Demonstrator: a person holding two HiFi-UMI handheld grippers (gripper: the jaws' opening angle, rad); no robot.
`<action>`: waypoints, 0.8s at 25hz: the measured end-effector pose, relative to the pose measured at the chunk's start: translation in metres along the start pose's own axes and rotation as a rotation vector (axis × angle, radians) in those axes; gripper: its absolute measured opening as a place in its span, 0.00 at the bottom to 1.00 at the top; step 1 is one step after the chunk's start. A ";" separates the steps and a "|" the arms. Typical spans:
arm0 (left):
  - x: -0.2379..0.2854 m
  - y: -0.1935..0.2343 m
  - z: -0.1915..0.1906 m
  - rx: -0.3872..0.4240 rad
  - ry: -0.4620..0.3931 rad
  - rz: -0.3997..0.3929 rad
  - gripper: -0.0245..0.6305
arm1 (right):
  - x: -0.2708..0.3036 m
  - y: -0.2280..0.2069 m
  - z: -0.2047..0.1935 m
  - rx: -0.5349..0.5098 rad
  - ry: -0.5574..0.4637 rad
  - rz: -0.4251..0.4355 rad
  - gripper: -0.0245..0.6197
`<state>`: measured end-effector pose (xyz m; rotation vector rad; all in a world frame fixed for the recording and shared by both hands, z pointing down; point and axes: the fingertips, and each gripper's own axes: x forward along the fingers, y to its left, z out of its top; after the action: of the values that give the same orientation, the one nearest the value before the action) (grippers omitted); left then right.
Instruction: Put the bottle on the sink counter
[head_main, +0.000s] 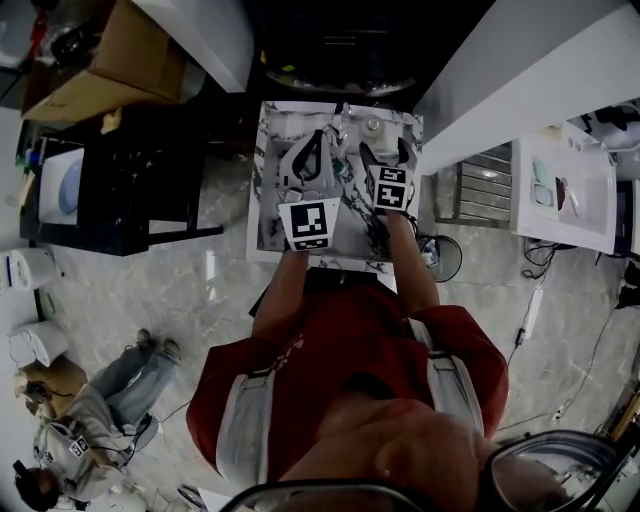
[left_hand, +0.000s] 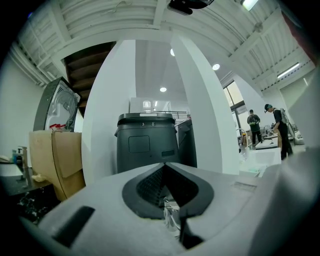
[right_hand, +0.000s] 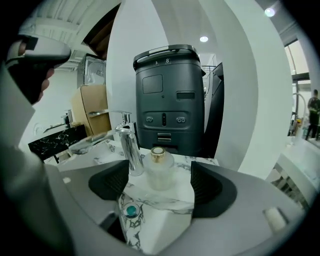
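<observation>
Frosted glass bottle (right_hand: 161, 169) is standing upright on the marble sink counter (right_hand: 150, 202) at 12 o'clock of the right gripper (right_hand: 159, 181), its jaws gaping clear, left gripper (left_hand: 167, 196) clenched empty; placement seemingly done, next calling for backing out toward 6 o'clock

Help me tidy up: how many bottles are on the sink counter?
1. The bottle stands on the counter beside the faucet, just ahead of the right gripper, whose jaws are open. Others may be hidden.
</observation>
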<state>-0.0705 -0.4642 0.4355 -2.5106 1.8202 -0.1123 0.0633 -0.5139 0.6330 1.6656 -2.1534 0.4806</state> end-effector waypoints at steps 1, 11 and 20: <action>-0.001 -0.002 0.002 0.002 -0.004 -0.002 0.04 | -0.006 0.000 0.004 0.002 -0.014 0.002 0.64; -0.008 -0.018 0.024 0.012 -0.046 -0.015 0.04 | -0.061 0.000 0.047 0.000 -0.141 0.014 0.65; -0.014 -0.034 0.045 0.033 -0.094 -0.039 0.04 | -0.113 -0.003 0.095 -0.017 -0.281 0.017 0.64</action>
<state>-0.0386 -0.4405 0.3924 -2.4852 1.7206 -0.0252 0.0841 -0.4658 0.4955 1.7982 -2.3613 0.2429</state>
